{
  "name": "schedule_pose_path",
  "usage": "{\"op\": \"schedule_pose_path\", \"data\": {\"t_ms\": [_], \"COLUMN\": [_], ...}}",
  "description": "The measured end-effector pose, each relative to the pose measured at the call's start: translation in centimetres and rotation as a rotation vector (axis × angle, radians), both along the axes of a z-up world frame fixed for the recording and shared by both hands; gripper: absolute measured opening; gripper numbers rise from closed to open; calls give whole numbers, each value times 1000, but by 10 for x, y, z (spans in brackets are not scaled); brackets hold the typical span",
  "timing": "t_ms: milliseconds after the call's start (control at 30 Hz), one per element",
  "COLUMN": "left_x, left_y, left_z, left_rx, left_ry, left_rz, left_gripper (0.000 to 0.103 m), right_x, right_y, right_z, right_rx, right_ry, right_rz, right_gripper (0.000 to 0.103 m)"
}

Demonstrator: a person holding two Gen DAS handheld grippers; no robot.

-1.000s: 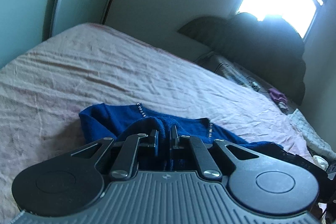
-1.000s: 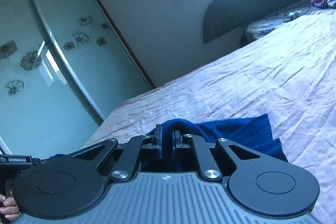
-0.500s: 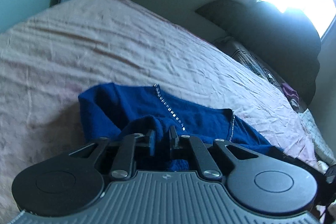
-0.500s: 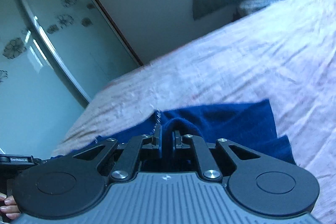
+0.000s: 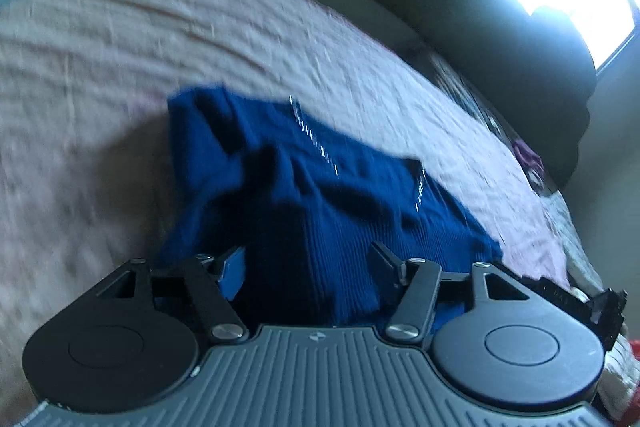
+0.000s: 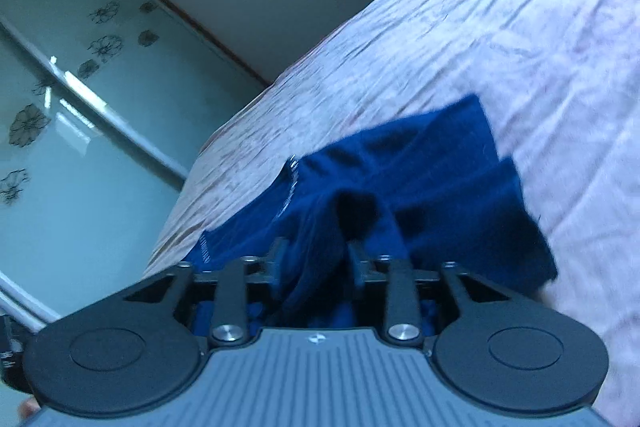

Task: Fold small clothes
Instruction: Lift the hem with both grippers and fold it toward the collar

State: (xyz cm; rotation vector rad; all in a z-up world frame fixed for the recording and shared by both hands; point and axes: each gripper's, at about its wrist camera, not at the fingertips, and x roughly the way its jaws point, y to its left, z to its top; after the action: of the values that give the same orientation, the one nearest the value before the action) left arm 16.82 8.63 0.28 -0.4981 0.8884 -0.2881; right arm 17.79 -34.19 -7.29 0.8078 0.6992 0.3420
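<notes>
Your blue garment lies rumpled on the pink bedsheet, its far edge trimmed with a line of shiny studs. In the right wrist view its right edge ends on bare sheet. Your left gripper stands wide open over the cloth, holding nothing. Your right gripper is parted too, with a fold rising between the fingers, ungripped. Wrinkled sheet spreads beyond the garment toward the wardrobe doors.
</notes>
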Motion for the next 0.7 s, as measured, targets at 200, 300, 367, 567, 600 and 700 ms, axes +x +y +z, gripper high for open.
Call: {"op": "schedule_pose_path", "data": {"t_ms": [200, 300, 367, 567, 600, 700], "left_x": [-6, -9, -11, 6, 11, 27], "left_y": [-3, -3, -2, -5, -7, -6], "left_z": [0, 10, 21, 43, 45, 51], "left_rx": [29, 35, 41, 57, 68, 72], "left_ry": [-22, -47, -76, -147, -159, -172], "left_rz": [-8, -20, -26, -13, -8, 19], "left_gripper": [12, 10, 9, 9, 9, 9], "right_x": [-1, -4, -4, 11, 15, 27], "right_y": [26, 28, 23, 12, 11, 8], "right_z": [12, 20, 28, 47, 48, 51], "right_rx": [-143, -152, -122, -79, -76, -83], "right_ry": [-26, -56, -89, -147, -154, -170], "right_rz": [84, 107, 102, 56, 44, 4], "right_gripper": [21, 13, 13, 13, 13, 13]}}
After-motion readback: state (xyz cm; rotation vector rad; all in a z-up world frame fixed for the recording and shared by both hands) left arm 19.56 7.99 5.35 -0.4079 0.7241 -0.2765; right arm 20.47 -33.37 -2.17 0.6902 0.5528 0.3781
